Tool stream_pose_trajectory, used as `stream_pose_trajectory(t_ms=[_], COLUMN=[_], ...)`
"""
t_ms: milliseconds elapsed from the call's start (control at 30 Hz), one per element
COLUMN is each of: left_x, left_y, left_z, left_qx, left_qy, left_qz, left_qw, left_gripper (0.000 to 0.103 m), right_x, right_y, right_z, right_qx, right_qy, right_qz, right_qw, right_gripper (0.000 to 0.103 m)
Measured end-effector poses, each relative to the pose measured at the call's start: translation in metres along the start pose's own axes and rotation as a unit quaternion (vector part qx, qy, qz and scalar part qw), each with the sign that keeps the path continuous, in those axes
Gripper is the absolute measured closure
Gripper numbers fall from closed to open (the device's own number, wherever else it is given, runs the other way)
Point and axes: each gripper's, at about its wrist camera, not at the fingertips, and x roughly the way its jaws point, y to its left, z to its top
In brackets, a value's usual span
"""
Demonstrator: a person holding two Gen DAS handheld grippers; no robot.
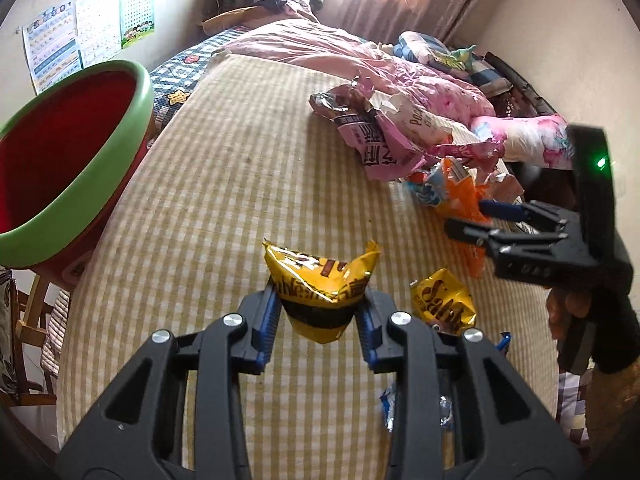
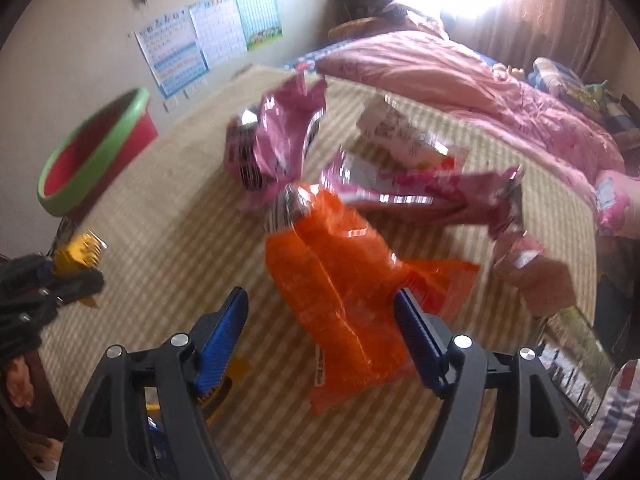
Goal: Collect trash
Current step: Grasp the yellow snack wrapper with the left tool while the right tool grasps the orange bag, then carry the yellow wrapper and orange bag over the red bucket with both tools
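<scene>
My left gripper (image 1: 320, 312) is shut on a yellow snack wrapper (image 1: 320, 280) and holds it above the checked bed mat; it also shows at the left of the right wrist view (image 2: 76, 256). My right gripper (image 2: 320, 320) is open, its blue pads on either side of an orange wrapper (image 2: 336, 280) that lies on the mat; the view is blurred. In the left wrist view the right gripper (image 1: 472, 220) sits at the orange wrapper (image 1: 460, 192). A red bin with a green rim (image 1: 60, 168) stands left of the bed; it also shows in the right wrist view (image 2: 92, 148).
Pink wrappers (image 1: 384, 136) (image 2: 280, 144) and a second yellow wrapper (image 1: 444, 300) lie on the mat (image 1: 200, 200). Small blue and silver scraps (image 1: 416, 408) lie near the front. A pink quilt (image 1: 360, 56) covers the far side. Posters (image 1: 80, 28) hang on the wall.
</scene>
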Motion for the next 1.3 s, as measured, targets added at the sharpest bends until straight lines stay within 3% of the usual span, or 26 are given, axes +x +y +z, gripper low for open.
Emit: stream_pose_trajectory(t_ms=[33, 67, 100, 267, 700, 1300], left_x=[0.0, -0.001, -0.002, -0.006, -0.025, -0.031], left_y=[0.001, 0.002, 0.003, 0.006, 0.017, 0.025], left_z=[0.0, -0.002, -0.003, -0.007, -0.009, -0.002], left_qx=[0.0, -0.001, -0.002, -0.008, -0.023, -0.027], left_qy=[-0.001, -0.001, -0.001, -0.004, -0.025, -0.035], left_qz=[0.001, 0.001, 0.001, 0.003, 0.011, 0.016], left_qw=[1.0, 1.0, 1.0, 1.0, 0.9994, 0.9989], left_gripper=[0.07, 0.07, 0.07, 0.07, 0.07, 0.07], right_x=[0.002, 0.002, 0.0, -0.016, -0.061, -0.064], right_y=[0.0, 0.0, -0.001, 0.0, 0.03, 0.067], right_z=[-0.002, -0.004, -0.004, -0.001, 0.006, 0.011], right_qx=[0.006, 0.011, 0.014, 0.041, 0.097, 0.107], right_qy=[0.002, 0.0, -0.004, -0.029, -0.083, -0.089], right_qz=[0.002, -0.002, -0.006, 0.03, 0.123, 0.164], right_qw=[1.0, 1.0, 1.0, 0.998, 0.984, 0.977], right_gripper=[0.037, 0.048, 0.067, 0.078, 0.081, 0.08])
